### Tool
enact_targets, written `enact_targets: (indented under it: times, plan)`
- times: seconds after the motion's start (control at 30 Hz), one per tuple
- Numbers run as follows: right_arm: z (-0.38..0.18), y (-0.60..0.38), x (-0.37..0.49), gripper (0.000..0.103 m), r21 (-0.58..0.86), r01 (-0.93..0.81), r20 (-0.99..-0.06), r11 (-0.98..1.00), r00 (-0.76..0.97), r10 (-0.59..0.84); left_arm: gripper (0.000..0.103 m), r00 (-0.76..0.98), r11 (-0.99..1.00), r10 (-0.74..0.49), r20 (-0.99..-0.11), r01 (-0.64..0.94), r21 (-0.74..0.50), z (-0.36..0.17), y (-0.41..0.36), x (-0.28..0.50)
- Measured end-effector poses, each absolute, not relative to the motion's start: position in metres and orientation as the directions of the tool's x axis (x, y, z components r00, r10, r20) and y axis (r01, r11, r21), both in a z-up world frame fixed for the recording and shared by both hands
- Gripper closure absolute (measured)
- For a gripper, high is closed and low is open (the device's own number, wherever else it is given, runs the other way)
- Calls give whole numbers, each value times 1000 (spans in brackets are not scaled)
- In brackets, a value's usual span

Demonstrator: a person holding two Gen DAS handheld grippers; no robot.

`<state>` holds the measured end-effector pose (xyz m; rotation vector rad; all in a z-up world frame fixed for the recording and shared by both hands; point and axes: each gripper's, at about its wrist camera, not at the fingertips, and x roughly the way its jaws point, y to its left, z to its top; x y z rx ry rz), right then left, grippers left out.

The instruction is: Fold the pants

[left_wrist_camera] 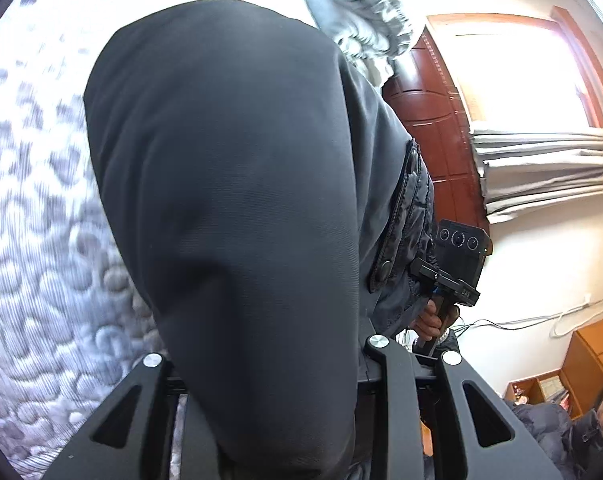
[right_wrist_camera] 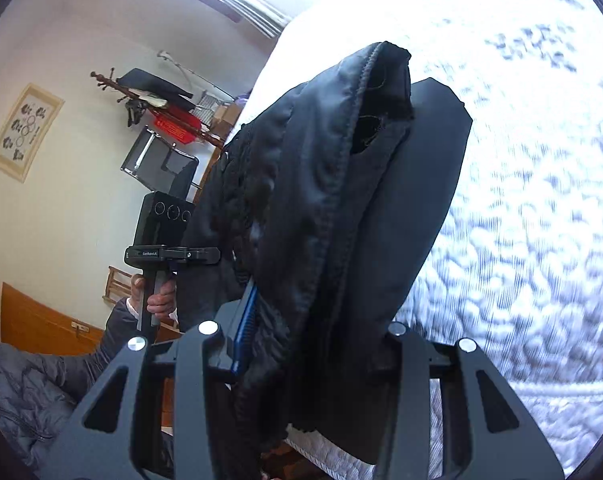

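A: Left gripper (left_wrist_camera: 269,420), own view: what lies between the jaws?

B: Dark fabric of the pants (left_wrist_camera: 229,184). The jaws stand narrow and clamp it; the cloth billows forward and hides the tips.

A: Right gripper (right_wrist_camera: 321,380), own view?

B: Its jaws are also narrowed on the pants, here a thicker bunch with a stitched seam and a gathered hem opening at the top. A blue pad (right_wrist_camera: 245,320) shows on the inner face of one finger, against the cloth.

A: Why two grips at once?

B: Judged from the pose, each gripper takes one edge so the garment hangs clear of the bed (left_wrist_camera: 41,248) and can be laid over itself in a fold.

A: Surroundings?

B: A quilted white bed beneath both views; each camera sees the other device held in a hand (right_wrist_camera: 159,300) beside the pants; a wooden door (left_wrist_camera: 433,120) and curtain (left_wrist_camera: 541,168) lie beyond.
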<state>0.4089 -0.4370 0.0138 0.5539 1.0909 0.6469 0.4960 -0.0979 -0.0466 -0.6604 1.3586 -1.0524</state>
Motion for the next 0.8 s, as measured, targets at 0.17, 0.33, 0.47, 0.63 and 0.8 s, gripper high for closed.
enact_targets:
  times: [0.17,0.33,0.47,0.63,0.8]
  plan:
    - [33,-437,448,63,679,-247,-612,691,328,719,74,-50,422,-892,-448,258,-869,-20,-101,526]
    - [24,-437,501,63,691,-246,-613,680,299,731,72,-10,444,-888,-459,242,-863,-26,-103,564]
    - [0,-436,535,63,701,-212,-632,681,258,730,72,-6,480,-871,-491,198,-855,-53,-101,592]
    - [-46,-435,564,63,720,-137,-650,681,210,730,70,-6,531,-844,-537,140,-836,-94,-102,611]
    - [-78,-450,567,58,764,-83,-615,640,207,761,61,10,493,-868,-496,128,-861,-113,-92,609]
